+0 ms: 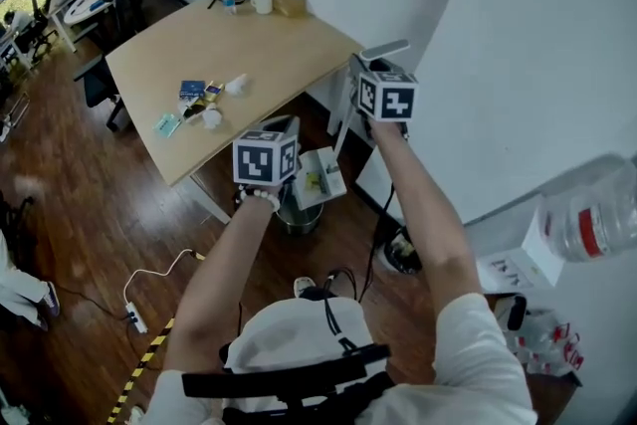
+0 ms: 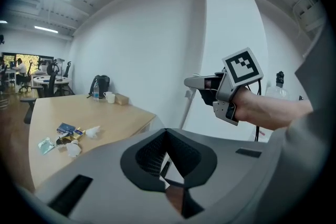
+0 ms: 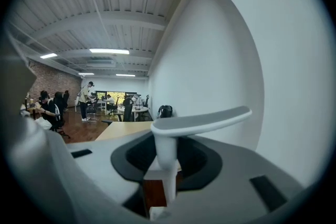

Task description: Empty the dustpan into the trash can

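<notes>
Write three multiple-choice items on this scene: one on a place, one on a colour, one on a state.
1. Where does the trash can stand? A on the floor at the edge of the table; B on a chair; C beside the backpack.
2. What colour is the dustpan's handle? A red; B white; C black.
3. How is the right claw? A open, empty; B lying on the table; C shut on the handle.
A, the head view shows it on the floor there; B, its stem is white; C, its pads press the stem.
</notes>
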`<state>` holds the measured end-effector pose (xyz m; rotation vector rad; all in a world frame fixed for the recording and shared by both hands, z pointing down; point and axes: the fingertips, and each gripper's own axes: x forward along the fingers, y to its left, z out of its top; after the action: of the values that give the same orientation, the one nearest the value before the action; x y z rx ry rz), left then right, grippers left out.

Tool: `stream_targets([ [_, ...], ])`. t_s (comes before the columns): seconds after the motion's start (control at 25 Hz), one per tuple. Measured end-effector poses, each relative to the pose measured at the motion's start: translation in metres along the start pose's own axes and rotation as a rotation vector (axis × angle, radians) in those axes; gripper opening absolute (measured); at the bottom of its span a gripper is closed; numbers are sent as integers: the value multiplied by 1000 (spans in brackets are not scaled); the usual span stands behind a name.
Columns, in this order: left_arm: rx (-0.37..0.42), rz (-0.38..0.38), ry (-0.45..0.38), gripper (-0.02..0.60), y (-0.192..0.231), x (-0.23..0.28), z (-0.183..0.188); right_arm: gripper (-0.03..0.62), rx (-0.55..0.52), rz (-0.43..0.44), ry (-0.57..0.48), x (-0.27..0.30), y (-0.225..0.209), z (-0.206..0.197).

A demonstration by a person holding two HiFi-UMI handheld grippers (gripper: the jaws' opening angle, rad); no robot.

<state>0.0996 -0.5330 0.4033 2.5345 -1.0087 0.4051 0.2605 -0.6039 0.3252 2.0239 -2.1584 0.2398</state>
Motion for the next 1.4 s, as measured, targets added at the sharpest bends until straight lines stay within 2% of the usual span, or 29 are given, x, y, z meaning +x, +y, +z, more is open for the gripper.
stream_targets([
  [0.2, -31, 19, 27, 0, 20, 4, -16, 115, -93, 70, -22, 11, 23, -38],
  [0.32, -39, 10, 36, 0, 20, -1, -26, 115, -211, 127, -66, -8, 46, -60],
  [0.4, -36, 0, 36, 0, 18, -8, -32, 115, -248, 157, -78, -21, 61, -68],
  [0.72, -29, -49, 43, 0, -19, -43, -60, 115, -329, 200, -53, -75, 101, -100],
  [1.4, -52, -12, 52, 0, -25, -147, -136, 118, -452, 271, -23, -170, 172, -156],
])
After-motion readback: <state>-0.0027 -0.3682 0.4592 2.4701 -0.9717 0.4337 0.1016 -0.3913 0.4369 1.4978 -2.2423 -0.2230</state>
